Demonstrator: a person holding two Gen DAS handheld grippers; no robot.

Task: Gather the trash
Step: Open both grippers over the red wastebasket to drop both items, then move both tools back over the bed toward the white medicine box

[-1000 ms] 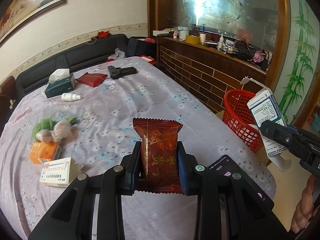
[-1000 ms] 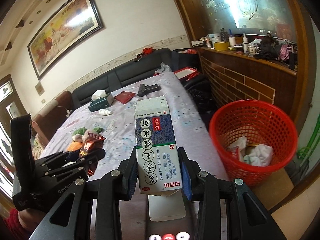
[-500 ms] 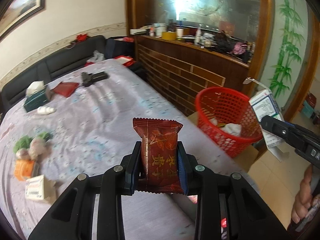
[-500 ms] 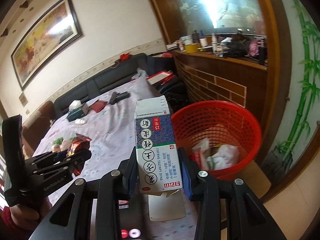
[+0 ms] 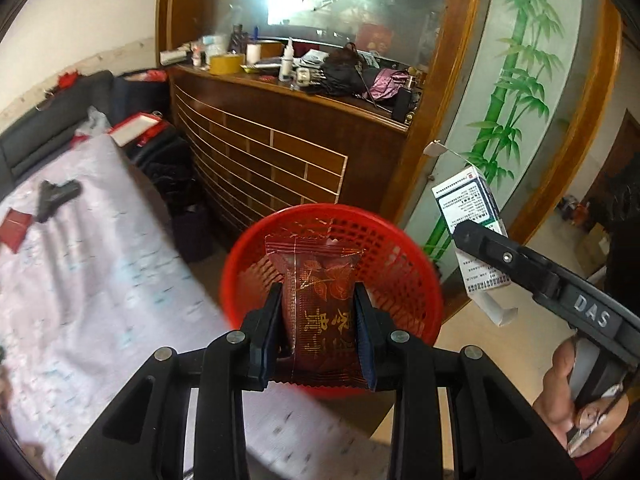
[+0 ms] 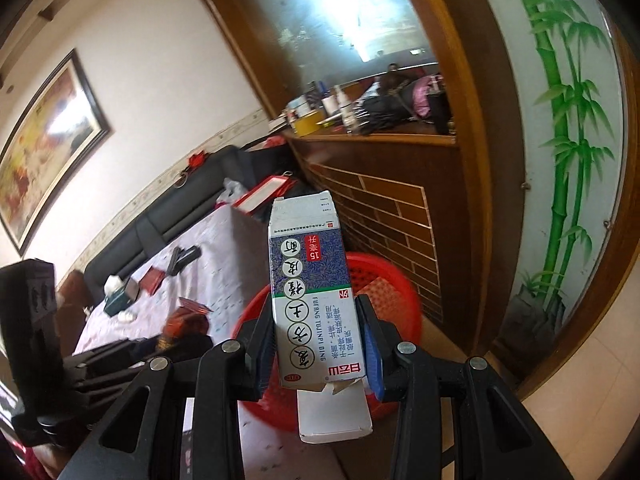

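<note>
I count two black two-finger tools, the left tool (image 5: 318,332) and the right tool (image 6: 318,344); one dark red foil snack packet (image 5: 318,300); one white and blue cardboard medicine box (image 6: 312,296); one red plastic mesh basket (image 5: 400,248) (contents hidden).

Each wrist camera sits just behind its hand-held gripper, looking forward and downward along the fingers at close range, the left view facing the red basket (image 5: 248,248) head-on, the right view tilted, both sharing that basket (image 6: 384,276), the bed (image 5: 100,280) and the wooden bench (image 6: 380,148).
</note>
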